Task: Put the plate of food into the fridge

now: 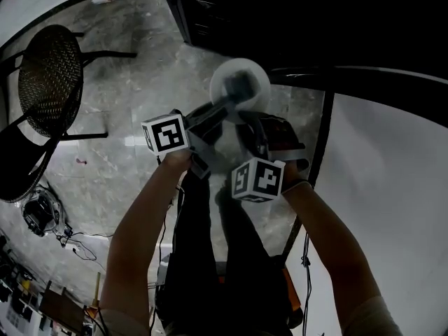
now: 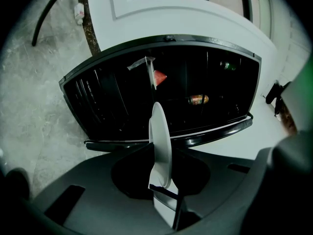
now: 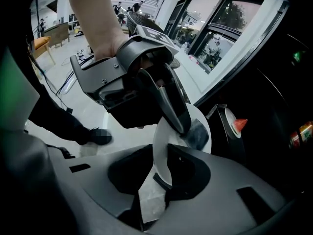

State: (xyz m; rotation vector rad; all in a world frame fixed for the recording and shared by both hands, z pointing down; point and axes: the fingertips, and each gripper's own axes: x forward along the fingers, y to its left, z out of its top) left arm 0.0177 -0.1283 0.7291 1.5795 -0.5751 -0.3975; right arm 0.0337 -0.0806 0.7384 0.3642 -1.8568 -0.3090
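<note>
Two clamps hold the white plate [image 1: 241, 79] mid-frame before the open fridge [image 2: 112, 102]: left hand-held gripper [image 2: 161, 168] and right hand-held gripper [image 3: 164, 173] each pinch its rim. Uneven movement could tilt it and spill food.

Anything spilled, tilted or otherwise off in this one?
Nothing stands out. The left gripper and right gripper each clamp the rim of the white plate. The dark food piece sits on it with no spill showing, and the fridge ahead stands open.
</note>
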